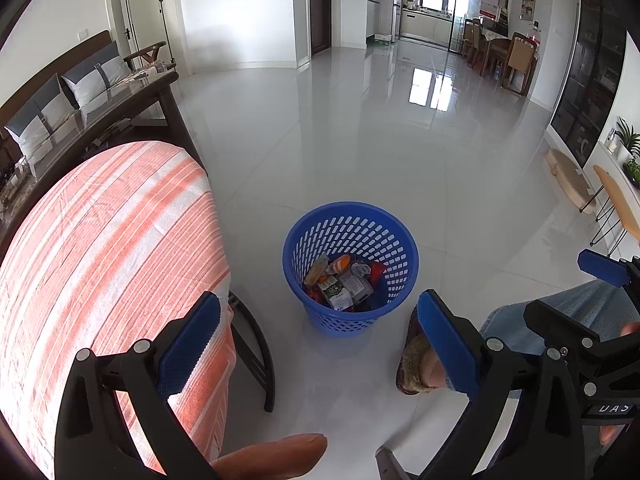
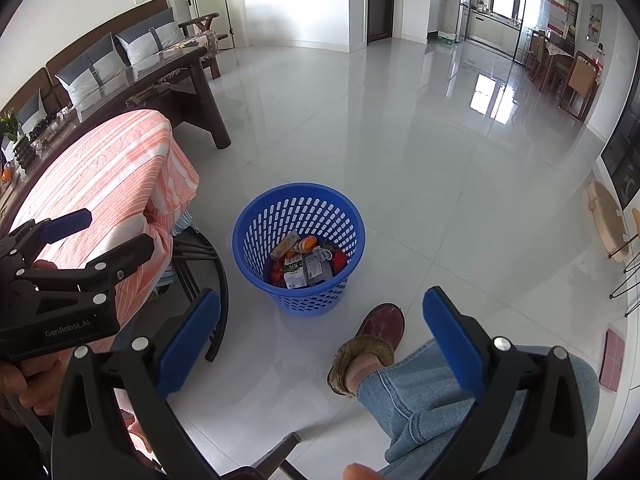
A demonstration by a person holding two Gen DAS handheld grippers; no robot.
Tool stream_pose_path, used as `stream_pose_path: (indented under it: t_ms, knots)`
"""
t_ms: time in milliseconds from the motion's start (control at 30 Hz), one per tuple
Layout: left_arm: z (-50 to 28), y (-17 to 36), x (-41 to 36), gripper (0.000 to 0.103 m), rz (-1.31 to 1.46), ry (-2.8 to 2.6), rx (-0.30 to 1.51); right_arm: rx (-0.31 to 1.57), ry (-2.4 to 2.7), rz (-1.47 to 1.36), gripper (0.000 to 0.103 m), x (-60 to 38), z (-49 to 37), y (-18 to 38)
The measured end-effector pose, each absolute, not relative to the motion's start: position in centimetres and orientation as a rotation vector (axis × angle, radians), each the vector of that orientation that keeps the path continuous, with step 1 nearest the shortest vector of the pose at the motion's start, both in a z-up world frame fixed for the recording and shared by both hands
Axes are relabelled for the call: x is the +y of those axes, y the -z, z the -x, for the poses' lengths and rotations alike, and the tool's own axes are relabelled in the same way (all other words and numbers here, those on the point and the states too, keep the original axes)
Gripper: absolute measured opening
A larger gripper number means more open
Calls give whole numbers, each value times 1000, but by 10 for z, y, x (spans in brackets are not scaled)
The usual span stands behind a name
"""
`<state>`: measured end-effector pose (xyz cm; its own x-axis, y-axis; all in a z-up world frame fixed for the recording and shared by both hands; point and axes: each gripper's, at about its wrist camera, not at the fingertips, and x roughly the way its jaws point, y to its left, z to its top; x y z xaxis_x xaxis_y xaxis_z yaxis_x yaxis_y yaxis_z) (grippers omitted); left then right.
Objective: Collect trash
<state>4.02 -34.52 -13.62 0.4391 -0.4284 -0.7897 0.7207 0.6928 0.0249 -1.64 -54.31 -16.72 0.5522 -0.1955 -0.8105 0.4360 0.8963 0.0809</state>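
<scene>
Left hand-held gripper (image 1: 318,344): blue pads spread wide, nothing between them, touching nothing. Right hand-held gripper (image 2: 320,340): likewise spread and empty. Person seated; jeans leg (image 2: 420,396) and slipper (image 2: 380,328) below the right one. Glossy white tile floor (image 1: 380,152), open living room, sofa (image 1: 60,92) at left. Tabletop (image 1: 100,240) under orange-striped cloth, left of the bin. Blue perforated bin (image 1: 351,268) stands on the floor ahead, holding trash (image 1: 340,284): cartons and wrappers piled at the bottom.

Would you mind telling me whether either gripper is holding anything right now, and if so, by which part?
Nothing is held. The left gripper and right gripper are both open and empty; the trash lies in the blue basket.
</scene>
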Motion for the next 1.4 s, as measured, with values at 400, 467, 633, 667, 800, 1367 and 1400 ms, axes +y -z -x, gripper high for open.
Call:
stream_pose_path:
  t_ms: [400, 467, 633, 667, 800, 1367, 1400]
  knots:
    - [-40, 132, -345, 98, -394, 733, 845, 917, 371, -293, 98, -541, 15, 166]
    - [-40, 132, -345, 98, -393, 734, 845, 917, 372, -292, 98, -541, 15, 166]
    - [-40, 132, -345, 98, -393, 733, 845, 918, 370, -294, 98, -541, 15, 167]
    - [-40, 132, -344, 98, -394, 733, 846, 918, 370, -294, 98, -540, 15, 167]
    - [-40, 132, -344, 98, -394, 732, 846, 918, 370, -294, 98, -540, 14, 167]
    - [-40, 132, -344, 98, -395, 730, 847, 923, 358, -296, 98, -537, 14, 170]
    - [-40, 132, -344, 98, -395, 730, 847, 924, 357, -297, 98, -536, 14, 170]
